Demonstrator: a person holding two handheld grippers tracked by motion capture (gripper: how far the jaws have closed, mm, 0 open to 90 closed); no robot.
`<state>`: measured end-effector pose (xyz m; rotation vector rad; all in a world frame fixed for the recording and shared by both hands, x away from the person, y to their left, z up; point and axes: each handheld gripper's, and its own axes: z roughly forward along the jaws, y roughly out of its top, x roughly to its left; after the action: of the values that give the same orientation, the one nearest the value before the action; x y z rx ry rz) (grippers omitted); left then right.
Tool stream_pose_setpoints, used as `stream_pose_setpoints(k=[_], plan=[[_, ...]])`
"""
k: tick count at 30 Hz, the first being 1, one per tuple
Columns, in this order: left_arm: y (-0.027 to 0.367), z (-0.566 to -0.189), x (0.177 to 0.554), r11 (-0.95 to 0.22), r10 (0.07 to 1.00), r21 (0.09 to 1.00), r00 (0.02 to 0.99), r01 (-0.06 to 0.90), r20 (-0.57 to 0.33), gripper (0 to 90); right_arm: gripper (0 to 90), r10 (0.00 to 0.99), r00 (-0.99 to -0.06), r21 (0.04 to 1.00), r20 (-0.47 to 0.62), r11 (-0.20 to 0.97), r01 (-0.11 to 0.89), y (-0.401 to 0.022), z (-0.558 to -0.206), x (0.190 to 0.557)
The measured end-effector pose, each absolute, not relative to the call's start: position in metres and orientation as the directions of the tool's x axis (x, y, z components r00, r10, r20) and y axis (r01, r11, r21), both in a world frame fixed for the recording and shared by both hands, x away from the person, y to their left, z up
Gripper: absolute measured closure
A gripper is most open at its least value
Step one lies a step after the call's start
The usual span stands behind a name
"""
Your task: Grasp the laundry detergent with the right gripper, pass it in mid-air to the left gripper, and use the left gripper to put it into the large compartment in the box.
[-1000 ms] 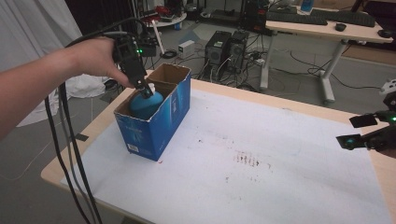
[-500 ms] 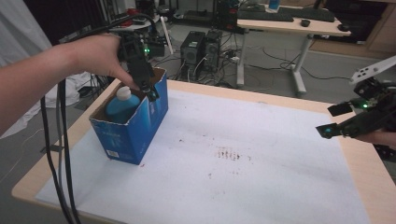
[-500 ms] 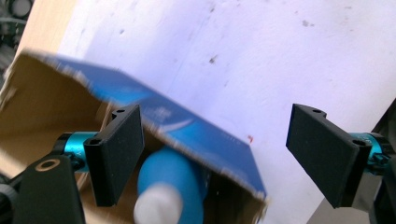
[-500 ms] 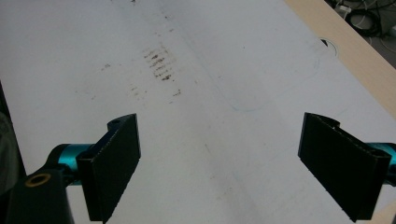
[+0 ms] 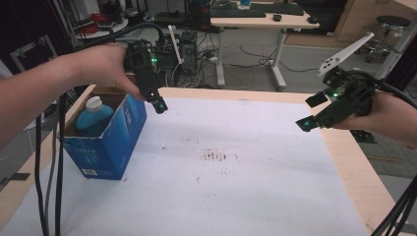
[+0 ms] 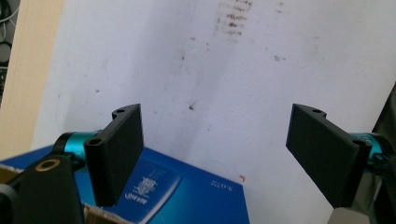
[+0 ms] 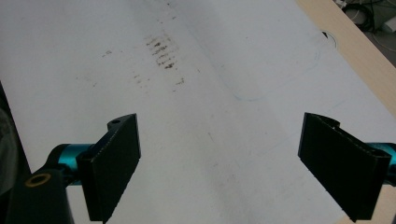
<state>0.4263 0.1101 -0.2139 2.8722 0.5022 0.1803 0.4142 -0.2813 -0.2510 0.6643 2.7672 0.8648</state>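
- Where the high view looks down, the worktop (image 5: pixel 354 172) is of pale wood, with a white sheet (image 5: pixel 236 187) spread over most of it; the sheet bears a patch of brownish smudges (image 5: pixel 215 156) near its middle.
- Blue carton (image 5: pixel 110 142): stands upright and open-topped at the left part of the worktop, on the sheet's left edge; white print on its faces, too small to read.
- Blue bottle (image 5: pixel 93 118): sits upright inside the carton, white cap (image 5: pixel 94 103) uppermost, body below the carton's rim.
- Left gripper (image 5: pixel 158 104): held in the person's left hand (image 5: pixel 105 66), pointing downward just above the carton's far right corner, clear of carton and bottle. In the left gripper view its fingers (image 6: pixel 116 156) stand wide apart with nothing between them; a corner of the carton (image 6: pixel 187 191) lies below them.
- Right gripper (image 5: pixel 307 123): held in the right hand (image 5: pixel 388 118) above the worktop's right side, well apart from the carton, tilted down toward the sheet. In the right gripper view its fingers (image 7: pixel 114 163) are spread wide and hold nothing; bare sheet lies beneath.
- Black cables (image 5: pixel 49 162): trail from the left gripper down past the worktop's left edge.
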Motion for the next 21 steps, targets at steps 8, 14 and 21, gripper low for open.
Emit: stream_pose_setpoints(k=[8,14,21], plan=[[0.091,-0.222,0.43,-0.934,0.296,0.232,0.953,0.273,0.069,19.2,12.7,0.458,-0.888,0.561,-0.037,0.745,0.36,-0.277,-0.251,0.41],[0.085,-0.225,0.433,-0.936,0.286,0.23,0.956,0.266,0.06,19.2,12.7,0.465,-0.884,0.558,-0.034,0.743,0.37,-0.28,-0.252,0.408],[0.087,-0.225,0.435,-0.93,0.303,0.238,0.951,0.28,0.065,19.2,12.7,0.458,-0.889,0.556,-0.029,0.746,0.366,-0.28,-0.253,0.41]])
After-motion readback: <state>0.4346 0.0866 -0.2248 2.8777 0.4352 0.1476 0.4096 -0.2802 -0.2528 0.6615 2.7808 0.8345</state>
